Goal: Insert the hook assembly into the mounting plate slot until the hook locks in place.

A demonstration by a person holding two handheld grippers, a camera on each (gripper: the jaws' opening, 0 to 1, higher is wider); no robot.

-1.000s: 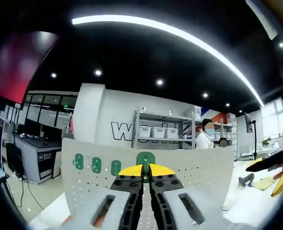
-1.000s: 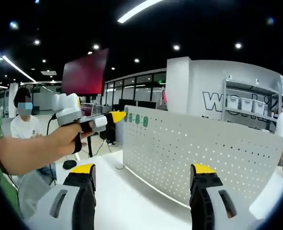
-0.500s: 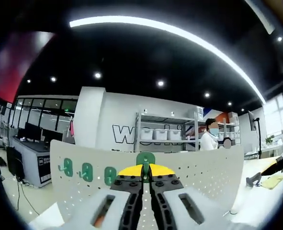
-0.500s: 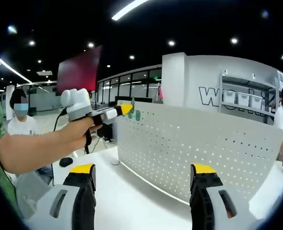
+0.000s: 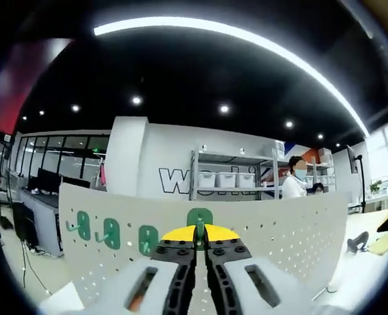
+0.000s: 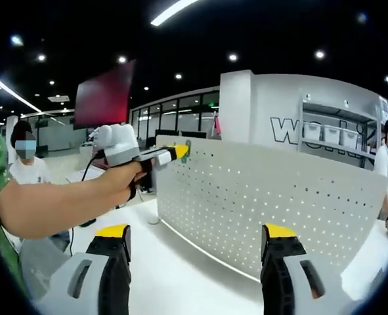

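Note:
A white perforated mounting plate stands upright on the white table. In the left gripper view my left gripper is shut on a green hook, held at the plate's top edge. Three more green hooks hang on the plate to its left. In the right gripper view the mounting plate stands ahead, and the left gripper, held by a person's hand, meets the plate's upper left corner. My right gripper is open, its jaws wide apart above the table with nothing between them.
A metal shelf with white bins stands behind the plate against a lettered wall. People are at the back right, another person sits at the left. A dark red screen hangs high at the left.
The left gripper has moved closer to the plate with the green hook, now at the top edge. The plate looks larger in both views. The right gripper stays open.

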